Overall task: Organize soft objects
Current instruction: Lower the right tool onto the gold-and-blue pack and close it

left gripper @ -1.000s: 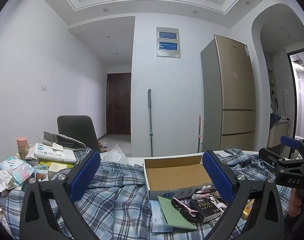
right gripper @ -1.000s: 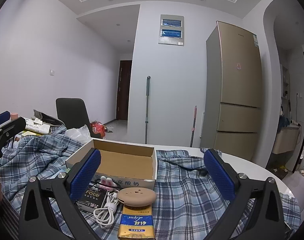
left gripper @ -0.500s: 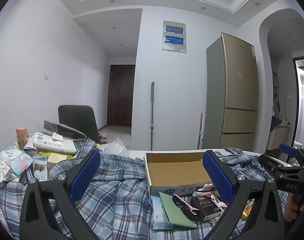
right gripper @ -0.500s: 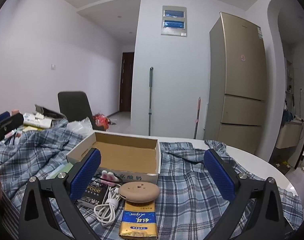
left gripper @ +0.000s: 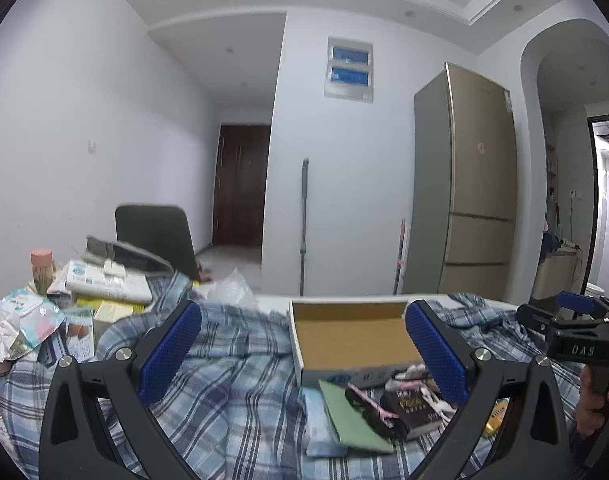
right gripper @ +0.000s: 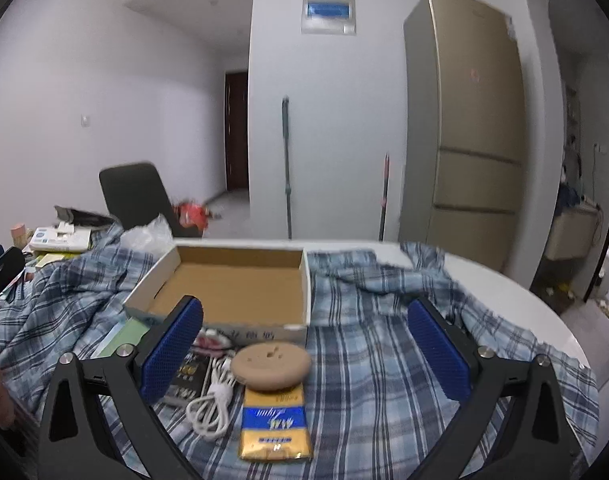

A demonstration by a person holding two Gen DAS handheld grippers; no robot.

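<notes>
We are holding the left gripper [left gripper: 302,354] with its jaws wide apart and empty, hanging over the blue plaid shirt [left gripper: 228,384] that is lying crumpled across the white table [right gripper: 512,292]. The right gripper [right gripper: 306,354] is also gaping open and gripping nothing.

Going from left to right, we are seeing three risks. At 9 o'clock of the shirt, the pile of tissue packs [left gripper: 22,322] and papers is sitting partly on the cloth, so pulling the shirt may be dragging this pile off the table. At 12 o'clock, the open cardboard box [right gripper: 232,288] is resting on the fabric and may be tipping if the cloth slides. Just before the box, the white cable [right gripper: 214,400], the round beige case [right gripper: 270,366] and the yellow packet [right gripper: 274,426] are lying on the shirt, the case on the far end of the packet; they may be falling or catching in a fold.

About writing: the other gripper's body is showing "DAS" [left gripper: 582,350]. The black packet [left gripper: 414,408] is carrying gold letters, too blurred for us. The box front is printed with blue characters and the yellow packet with a blue label, both unreadable for us.
</notes>
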